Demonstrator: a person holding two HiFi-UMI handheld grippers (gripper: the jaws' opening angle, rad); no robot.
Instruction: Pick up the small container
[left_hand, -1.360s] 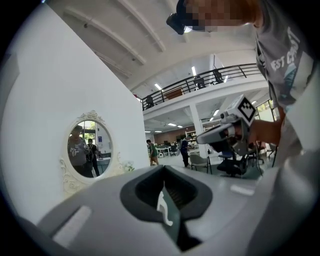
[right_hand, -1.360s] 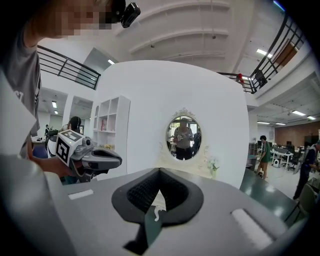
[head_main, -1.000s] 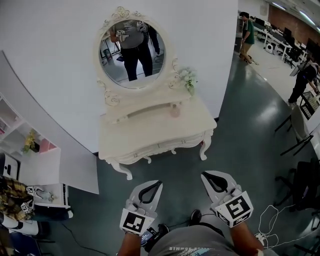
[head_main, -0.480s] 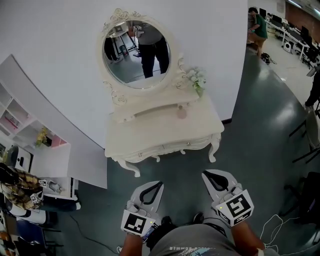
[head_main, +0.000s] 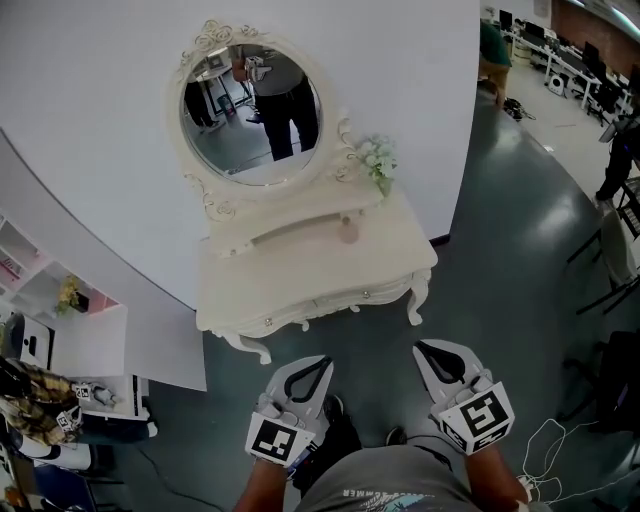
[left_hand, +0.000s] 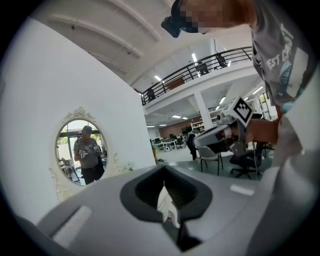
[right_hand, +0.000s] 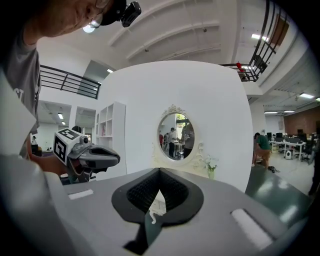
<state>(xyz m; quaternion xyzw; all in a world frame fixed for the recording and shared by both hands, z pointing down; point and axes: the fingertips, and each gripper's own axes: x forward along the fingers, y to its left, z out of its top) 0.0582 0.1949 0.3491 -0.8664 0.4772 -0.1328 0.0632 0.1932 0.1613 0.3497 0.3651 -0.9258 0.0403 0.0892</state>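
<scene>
A small pinkish container (head_main: 348, 233) stands on the top of a white vanity table (head_main: 300, 285), below its oval mirror (head_main: 250, 105). Both grippers hang low over the dark floor, well short of the table's front. The left gripper (head_main: 322, 361) is shut and holds nothing. The right gripper (head_main: 424, 347) is also shut and empty. In the left gripper view the left gripper (left_hand: 165, 167) points toward the mirror (left_hand: 82, 150). In the right gripper view the right gripper (right_hand: 159, 170) faces the mirror (right_hand: 175, 136), with the left gripper (right_hand: 107, 159) beside it. The container is hidden in both gripper views.
A vase of white flowers (head_main: 377, 158) stands at the table's back right. A white shelf unit (head_main: 60, 320) and cluttered things stand at the left. Cables (head_main: 560, 440) lie on the floor at the right, near dark chairs (head_main: 610, 290). People stand far off at the back right.
The head view swung right, then back left, so the vanity shifted in frame. Both grippers stayed low and shut, and barely moved.
</scene>
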